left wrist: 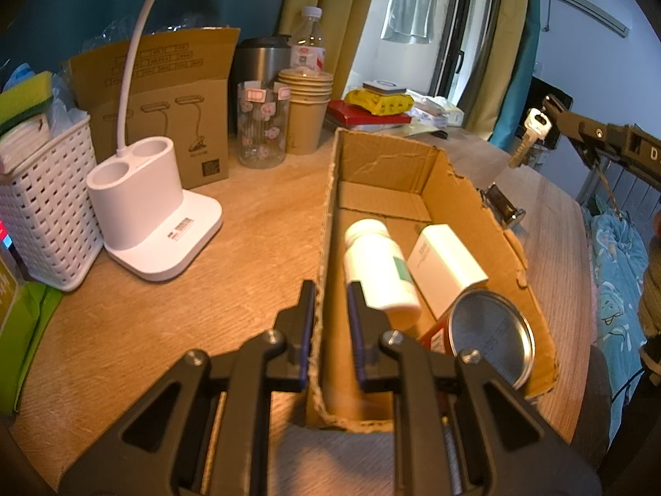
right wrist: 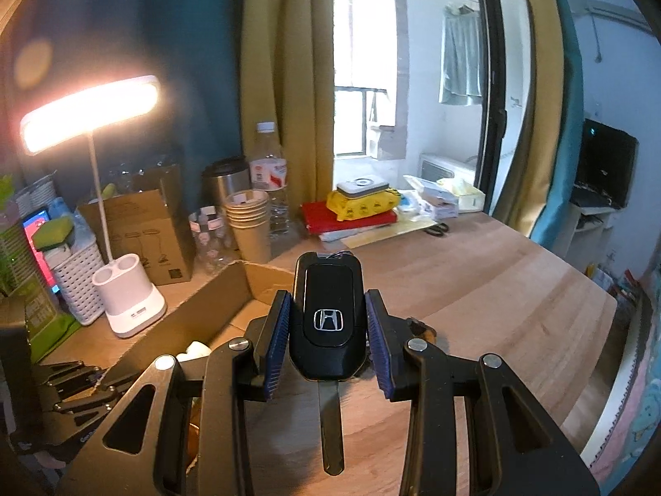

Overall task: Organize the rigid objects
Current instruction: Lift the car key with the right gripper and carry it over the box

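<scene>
Your right gripper (right wrist: 326,330) is clenched on the car key fob (right wrist: 326,322) — pads on its two sides, metal blade pointing back toward the camera, free of the tabletop (right wrist: 495,289). The fob hangs just off the right wall of the cardboard box (left wrist: 417,190), above it.

Your left gripper (left wrist: 332,326) is pinched on the box's left wall, one of the fingers inside, one outside, steadying it.

Risks, as I judge them:
- The fob is smooth and held by its edges only — a sharp roll of the wrist could let it pivot or slip out short of the box.
- A second key (left wrist: 533,132) dangles from the fob; it could catch the torn right rim of the box on the way in.
- Let go on the left and a knock may slide the light box.

Count inside the box: one white bottle (left wrist: 380,264), one white carton (left wrist: 446,264), one tin can (left wrist: 491,335). Beside the box on its right, one small metal item, unclear what.
</scene>
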`<state>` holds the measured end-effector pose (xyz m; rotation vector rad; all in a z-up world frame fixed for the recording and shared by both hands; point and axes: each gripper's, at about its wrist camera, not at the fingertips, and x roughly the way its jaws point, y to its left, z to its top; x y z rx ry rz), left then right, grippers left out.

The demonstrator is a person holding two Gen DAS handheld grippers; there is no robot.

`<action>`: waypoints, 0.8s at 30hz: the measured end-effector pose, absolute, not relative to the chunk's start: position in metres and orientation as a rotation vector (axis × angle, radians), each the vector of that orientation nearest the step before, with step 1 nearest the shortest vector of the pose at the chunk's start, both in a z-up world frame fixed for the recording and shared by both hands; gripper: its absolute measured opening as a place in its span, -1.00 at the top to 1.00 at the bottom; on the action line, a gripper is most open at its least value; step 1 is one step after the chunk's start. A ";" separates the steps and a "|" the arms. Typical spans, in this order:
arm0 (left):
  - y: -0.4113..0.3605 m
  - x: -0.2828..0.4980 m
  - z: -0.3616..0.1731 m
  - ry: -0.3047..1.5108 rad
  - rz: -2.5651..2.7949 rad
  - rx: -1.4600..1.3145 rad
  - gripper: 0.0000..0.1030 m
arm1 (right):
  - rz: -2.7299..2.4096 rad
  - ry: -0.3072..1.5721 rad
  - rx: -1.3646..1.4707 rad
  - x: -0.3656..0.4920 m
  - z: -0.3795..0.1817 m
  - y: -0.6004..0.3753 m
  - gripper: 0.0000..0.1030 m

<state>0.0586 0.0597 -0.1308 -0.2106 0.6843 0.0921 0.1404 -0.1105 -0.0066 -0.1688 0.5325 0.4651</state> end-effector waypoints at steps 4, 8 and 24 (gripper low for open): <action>0.060 0.059 -0.131 0.684 0.092 -0.211 0.68 | 0.486 0.527 -0.174 0.137 -0.004 -0.102 0.26; 0.060 0.059 -0.131 0.684 0.092 -0.211 0.68 | 0.504 0.518 -0.175 0.136 0.000 -0.093 0.27; 0.060 0.058 -0.130 0.686 0.091 -0.215 0.68 | 0.551 0.501 -0.189 0.140 0.006 -0.068 0.26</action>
